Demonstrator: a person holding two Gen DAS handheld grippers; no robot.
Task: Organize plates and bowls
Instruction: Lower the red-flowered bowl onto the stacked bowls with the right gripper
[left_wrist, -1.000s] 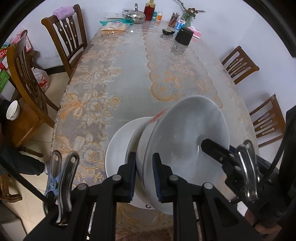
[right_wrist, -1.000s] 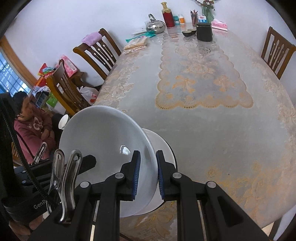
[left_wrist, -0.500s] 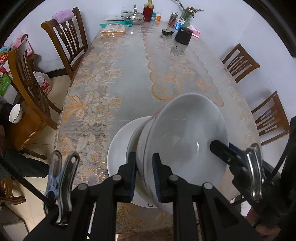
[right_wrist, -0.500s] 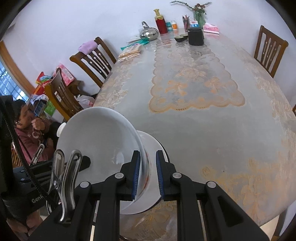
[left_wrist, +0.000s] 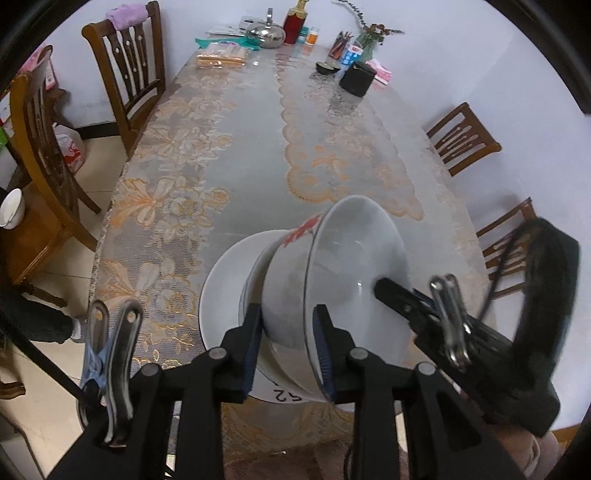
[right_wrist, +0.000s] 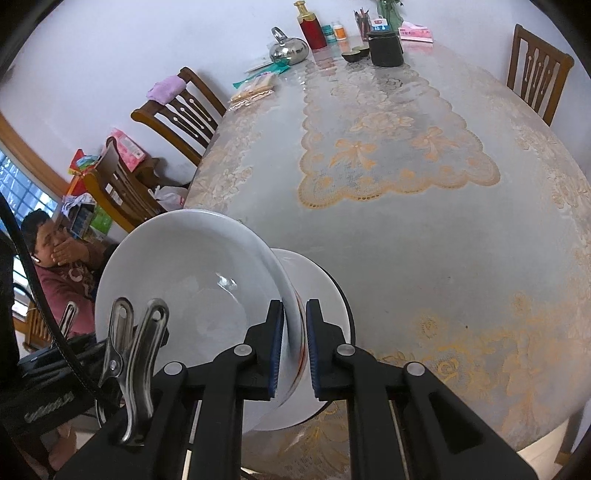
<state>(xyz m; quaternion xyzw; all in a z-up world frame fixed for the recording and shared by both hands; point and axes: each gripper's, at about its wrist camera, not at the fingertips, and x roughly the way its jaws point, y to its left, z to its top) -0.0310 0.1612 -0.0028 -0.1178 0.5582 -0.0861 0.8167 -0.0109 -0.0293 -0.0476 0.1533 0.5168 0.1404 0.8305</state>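
Note:
A large white bowl (left_wrist: 354, 266) with a red flower on its outside hangs tilted above a white plate (left_wrist: 221, 295) near the table's front edge. A second white dish (left_wrist: 255, 280) stands on the plate under it. My left gripper (left_wrist: 288, 328) straddles the bowl's near rim; its jaws are opening and the pads look clear of the wall. In the right wrist view the same bowl (right_wrist: 177, 280) leans left over the plate (right_wrist: 325, 291). My right gripper (right_wrist: 294, 325) is closing, its blue pads pressing on the bowl's rim. Its black finger (left_wrist: 391, 291) shows at the bowl's right edge.
The lace-covered table (right_wrist: 406, 229) carries a kettle (right_wrist: 288, 50), a red bottle (right_wrist: 312, 29), a black pot (right_wrist: 384, 48) and small items at its far end. Wooden chairs (left_wrist: 129, 74) ring the table. A person (right_wrist: 62, 273) sits at the left. A small white bowl (left_wrist: 11, 208) rests on a stool.
The left jaws have spread apart around the bowl's rim. The right jaws have narrowed onto the opposite rim. The bowl has tipped steeper, showing more of its flowered outside.

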